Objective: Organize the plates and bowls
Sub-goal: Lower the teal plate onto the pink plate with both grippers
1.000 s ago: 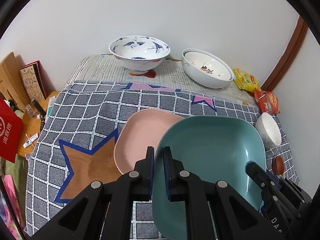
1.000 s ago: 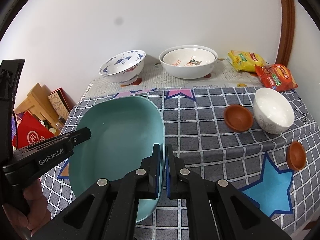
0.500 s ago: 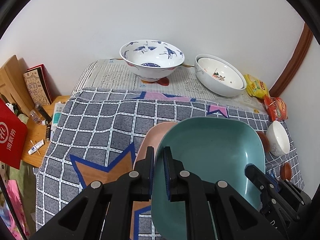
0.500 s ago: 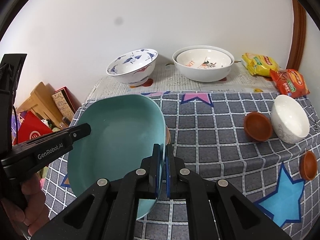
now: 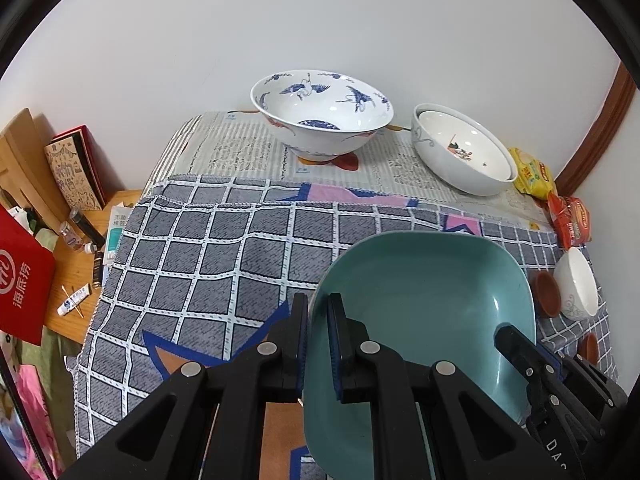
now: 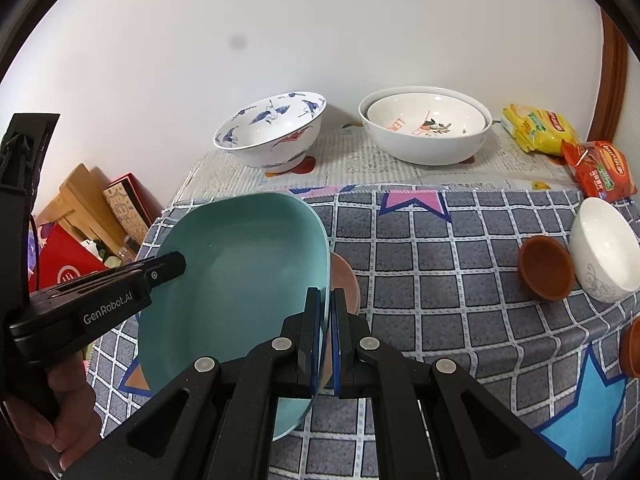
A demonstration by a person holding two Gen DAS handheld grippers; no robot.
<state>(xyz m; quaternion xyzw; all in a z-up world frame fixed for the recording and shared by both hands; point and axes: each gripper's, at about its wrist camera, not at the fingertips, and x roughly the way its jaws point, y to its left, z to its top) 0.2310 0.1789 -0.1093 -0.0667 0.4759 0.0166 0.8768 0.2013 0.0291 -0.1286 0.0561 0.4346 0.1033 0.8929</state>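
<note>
Teal plate (image 5: 420,312) held off the bench (image 5: 224,264) by two grippers at once, one on each side rim, which shares its weight and keeps it level over the checked cloth (image 6: 432,280).

Left to right: beside the bench's left edge, a lower wooden surface (image 5: 76,276) carries small tubes and bottles, a red bag (image 5: 22,276) and upright books, all partly cut by the lens border. Left gripper (image 5: 318,344) is closed on the plate's left rim, the rim edge standing between its blue pads. Right gripper (image 6: 325,336) is likewise clamped, nearly fully closed, on the thin right rim. In the right wrist view a sliver of pink plate (image 6: 345,280) shows under the teal one; the teal plate probably sits above it as the stacking target, though whether the two touch cannot be told. Pink plate is wholly hidden in the left wrist view.

Against the back wall on newsprint stand a blue-and-white crane bowl (image 5: 322,114) and nested white bowls (image 6: 425,124), apparently already grouped. Farther right lie snack packets (image 6: 538,128), a small white bowl (image 6: 606,248) just beside a brown dish (image 6: 545,267), and a second brown dish (image 6: 632,346) cut off at the frame edge. Hand (image 6: 60,412) on the left gripper's handle is only partly visible.
</note>
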